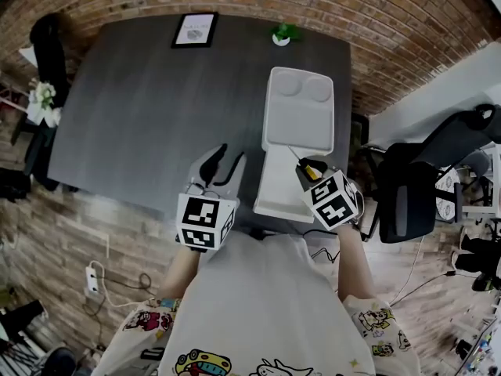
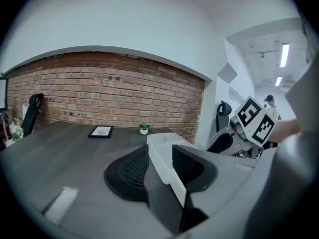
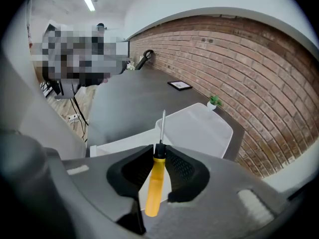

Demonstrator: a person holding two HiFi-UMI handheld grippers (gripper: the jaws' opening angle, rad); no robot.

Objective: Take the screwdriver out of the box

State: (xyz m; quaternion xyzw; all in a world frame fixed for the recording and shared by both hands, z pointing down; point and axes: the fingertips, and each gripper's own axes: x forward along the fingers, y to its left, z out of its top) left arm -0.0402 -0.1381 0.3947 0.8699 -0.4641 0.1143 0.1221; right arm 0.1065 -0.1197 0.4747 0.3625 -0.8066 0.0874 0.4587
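While the fingers of the right gripper (image 3: 160, 157) were clenched on its black collar, the yellow-handled screwdriver (image 3: 154, 185) lay lengthwise between them. Its handle ran back toward us, and its thin metal shaft pointed away toward the far end of the white plastic box (image 1: 279, 188). In the head view we saw the tool held above the near right part of that box, not resting in it.

The box sat open on the dark grey tabletop (image 1: 141, 116), close to the near edge. Its flat lid (image 1: 300, 120) was folded back and lay beyond it, with two round recesses showing at the far end.

Just left of the box we held the left gripper (image 2: 160, 162). Its fingers were spread wide and grasped nothing. The box showed through the gap between them, and the head view put them beside the box rather than on it.

Farther out, a framed picture (image 1: 195, 30) and a small green plant (image 1: 283, 34) in a white pot stood at the tabletop's far edge, near the brick wall (image 1: 391, 22). A black office chair (image 1: 411, 186) stood off to our right.
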